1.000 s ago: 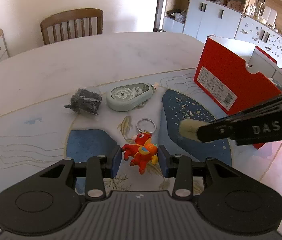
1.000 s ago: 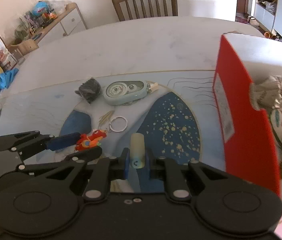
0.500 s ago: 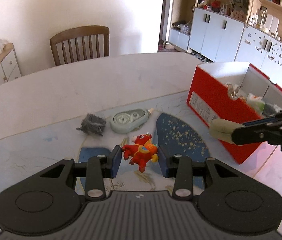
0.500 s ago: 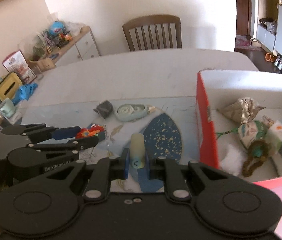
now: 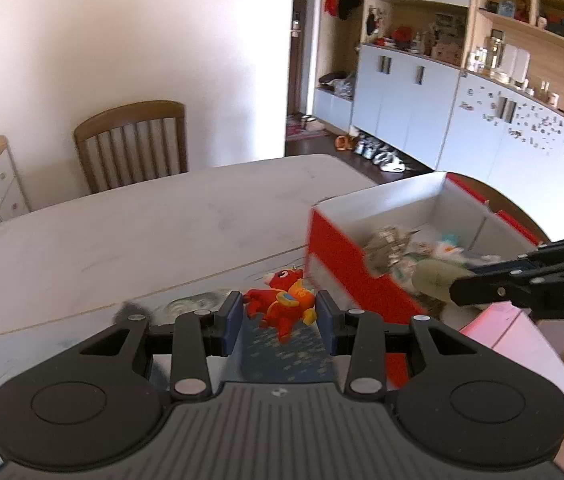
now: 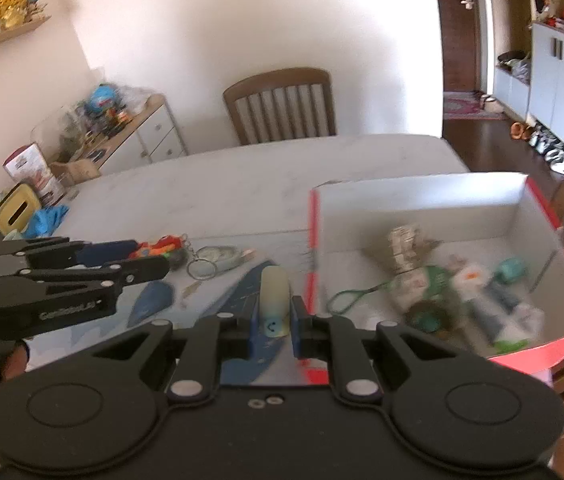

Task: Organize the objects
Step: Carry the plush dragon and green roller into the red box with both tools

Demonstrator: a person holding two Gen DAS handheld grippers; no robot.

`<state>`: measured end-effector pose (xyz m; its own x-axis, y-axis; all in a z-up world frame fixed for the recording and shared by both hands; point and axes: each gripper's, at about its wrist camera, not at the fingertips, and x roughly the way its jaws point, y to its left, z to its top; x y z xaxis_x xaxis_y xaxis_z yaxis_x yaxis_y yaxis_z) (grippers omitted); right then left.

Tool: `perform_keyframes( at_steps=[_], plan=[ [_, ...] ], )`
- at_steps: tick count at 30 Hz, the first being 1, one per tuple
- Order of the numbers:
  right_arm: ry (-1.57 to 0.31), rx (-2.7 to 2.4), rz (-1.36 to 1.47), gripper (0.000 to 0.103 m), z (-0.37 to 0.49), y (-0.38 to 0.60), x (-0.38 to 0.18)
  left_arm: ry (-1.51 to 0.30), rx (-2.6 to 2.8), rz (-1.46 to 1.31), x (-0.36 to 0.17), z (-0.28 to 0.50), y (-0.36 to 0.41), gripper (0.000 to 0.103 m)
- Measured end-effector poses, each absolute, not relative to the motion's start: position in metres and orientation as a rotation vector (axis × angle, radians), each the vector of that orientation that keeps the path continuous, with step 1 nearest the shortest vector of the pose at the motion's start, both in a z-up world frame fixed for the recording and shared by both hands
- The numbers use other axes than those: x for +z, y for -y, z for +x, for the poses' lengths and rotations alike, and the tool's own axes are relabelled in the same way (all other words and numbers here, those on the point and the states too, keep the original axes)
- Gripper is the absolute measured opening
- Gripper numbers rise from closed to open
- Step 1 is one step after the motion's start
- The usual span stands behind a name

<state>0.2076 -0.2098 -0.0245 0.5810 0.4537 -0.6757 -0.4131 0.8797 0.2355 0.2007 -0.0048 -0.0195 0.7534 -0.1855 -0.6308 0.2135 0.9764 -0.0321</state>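
Observation:
My left gripper [image 5: 278,316] is shut on a red and orange dragon keychain [image 5: 282,306] and holds it above the table, left of the red box [image 5: 341,256]. In the right wrist view the keychain [image 6: 158,246] hangs its ring [image 6: 200,268] below the left gripper [image 6: 138,256]. My right gripper [image 6: 274,320] is shut on a pale cream cylinder [image 6: 274,296], held up beside the box's left wall [image 6: 313,240]. In the left wrist view the cylinder [image 5: 433,284] is over the box's near edge.
The red box with white inside holds several small items [image 6: 441,284]. A pale green correction tape [image 6: 222,256] and a dark grey lump [image 5: 130,312] lie on the blue patterned mat [image 6: 154,300]. A wooden chair [image 6: 282,108] stands behind the table [image 5: 122,232].
Both grippers have risen and moved right toward the red box, each still holding its object. The keychain has been lifted off the mat.

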Motion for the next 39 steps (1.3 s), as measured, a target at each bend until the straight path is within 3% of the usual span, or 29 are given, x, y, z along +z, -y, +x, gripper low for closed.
perform_keyframes(
  at_steps=[20, 39],
  plan=[
    [-0.767, 0.388, 0.047, 0.014, 0.259, 0.332, -0.027, -0.656, -0.336, 0.113, -0.006, 0.242, 0.141, 0.038],
    [-0.885, 0.396, -0.064, 0.014, 0.344, 0.327, -0.082, -0.867, -0.232, 0.229, -0.082, 0.306, 0.183, 0.038]
  ],
)
